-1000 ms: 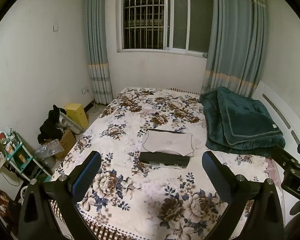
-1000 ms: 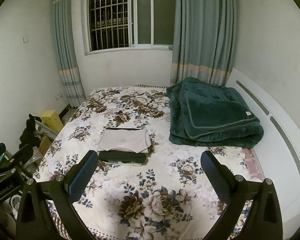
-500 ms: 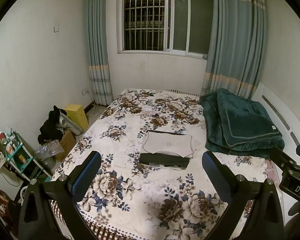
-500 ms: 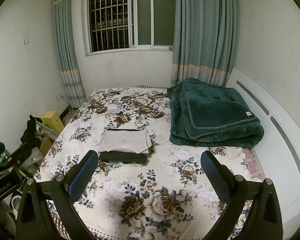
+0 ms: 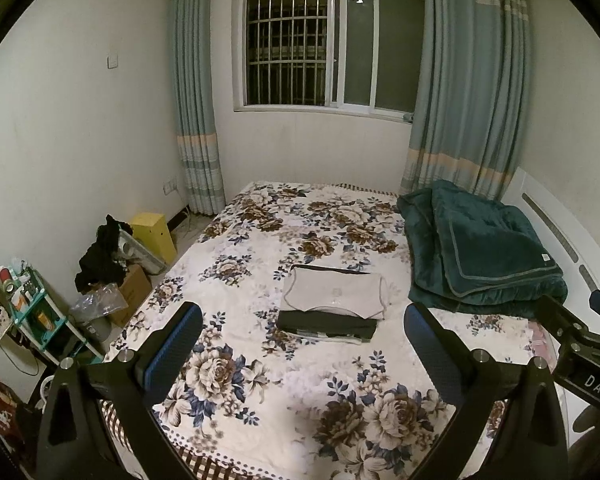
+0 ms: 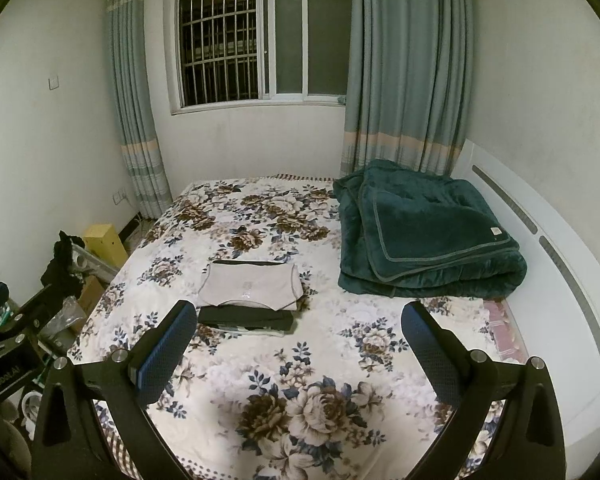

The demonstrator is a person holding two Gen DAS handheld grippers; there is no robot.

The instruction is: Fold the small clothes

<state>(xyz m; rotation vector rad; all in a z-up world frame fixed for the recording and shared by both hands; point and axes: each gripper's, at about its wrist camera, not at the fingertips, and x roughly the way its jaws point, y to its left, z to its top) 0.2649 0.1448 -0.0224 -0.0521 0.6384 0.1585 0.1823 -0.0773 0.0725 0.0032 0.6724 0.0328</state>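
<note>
Both grippers, left (image 5: 302, 340) and right (image 6: 298, 338): jaws wide open, empty.

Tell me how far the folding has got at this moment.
Done, by the look of it: a beige garment and a dark garment lie folded flat on the floral bed, edges touching. In hand: nothing; the left gripper and right gripper are both open, above the bed's near end. Left: no unfolded small clothes are visible; only a folded green blanket.

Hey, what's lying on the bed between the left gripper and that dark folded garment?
Nothing but floral bedspread. In the left wrist view the stretch from the open left gripper up to the dark folded garment is bare.
</note>
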